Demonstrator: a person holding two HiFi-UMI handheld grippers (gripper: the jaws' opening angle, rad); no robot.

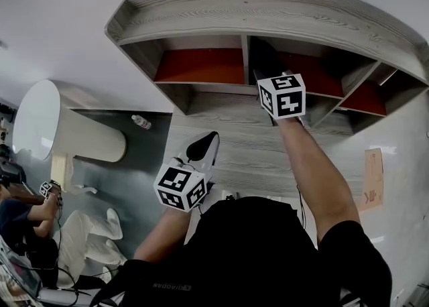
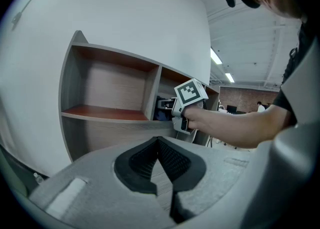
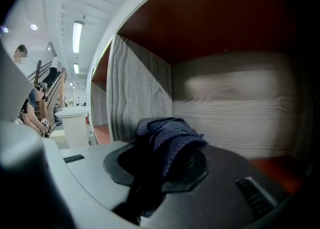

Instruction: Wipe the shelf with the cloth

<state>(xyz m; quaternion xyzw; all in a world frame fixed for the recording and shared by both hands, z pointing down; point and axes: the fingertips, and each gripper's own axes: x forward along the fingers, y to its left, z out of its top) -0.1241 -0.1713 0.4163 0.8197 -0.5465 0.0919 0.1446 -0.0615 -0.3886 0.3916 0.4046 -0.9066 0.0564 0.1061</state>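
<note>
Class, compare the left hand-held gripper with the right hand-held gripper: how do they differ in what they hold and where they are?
The right hand-held gripper is shut on a dark blue cloth; the left hand-held gripper is shut on nothing. The right one reaches into a compartment of the shelf; the left one hangs lower, outside it. Both carry a cube with square markers.

The right gripper sits inside the shelf, in the compartment just right of the divider, with the cloth between its fingers. The left gripper is below, outside the shelf.
</note>
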